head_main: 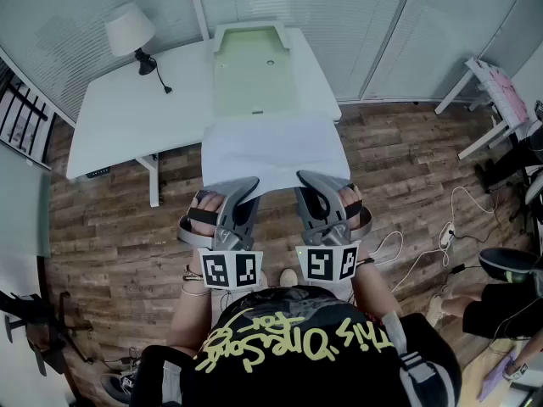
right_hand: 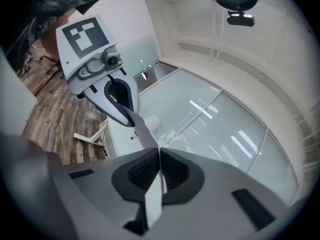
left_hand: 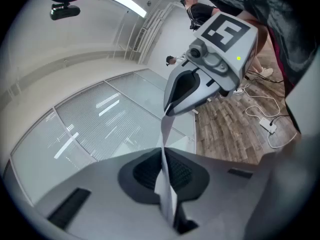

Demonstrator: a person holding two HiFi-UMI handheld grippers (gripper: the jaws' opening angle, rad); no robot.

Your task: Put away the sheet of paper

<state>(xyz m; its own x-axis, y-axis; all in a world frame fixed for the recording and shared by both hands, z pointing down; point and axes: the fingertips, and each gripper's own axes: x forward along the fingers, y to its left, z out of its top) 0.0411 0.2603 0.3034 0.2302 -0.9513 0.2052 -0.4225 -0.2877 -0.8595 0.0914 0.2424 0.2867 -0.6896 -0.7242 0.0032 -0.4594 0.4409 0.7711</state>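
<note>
You hold the sheet (head_main: pixel 271 147) out flat in front of you with both grippers, each pinching its near edge; the left gripper (head_main: pixel 248 183) has the near left corner and the right gripper (head_main: pixel 309 181) the near right corner, well apart, with the paper stretched between them. In the left gripper view the jaws are fully closed on the sheet, which shows edge-on as a thin white strip running out between the dark pads; the right gripper view shows the same, with the pads pressed together on the paper and a little of it sticking out behind them. Each gripper view also shows the other gripper across the strip, its tips clamped on the same edge. Your left hand (head_main: pixel 204 212) and right hand (head_main: pixel 351 202) sit in the grips, close to your chest.

The sheet hangs in the air above the wood floor (head_main: pixel 110 227); in the head view its far edge meets the near end of the white table (head_main: pixel 127 113), though you cannot tell whether it touches. On that table, just beyond the sheet, lies a pale green tray (head_main: pixel 253 70); a lamp (head_main: pixel 129 30) stands at the table's far left. Cables (head_main: pixel 424 253) trail on the floor to your right.
</note>
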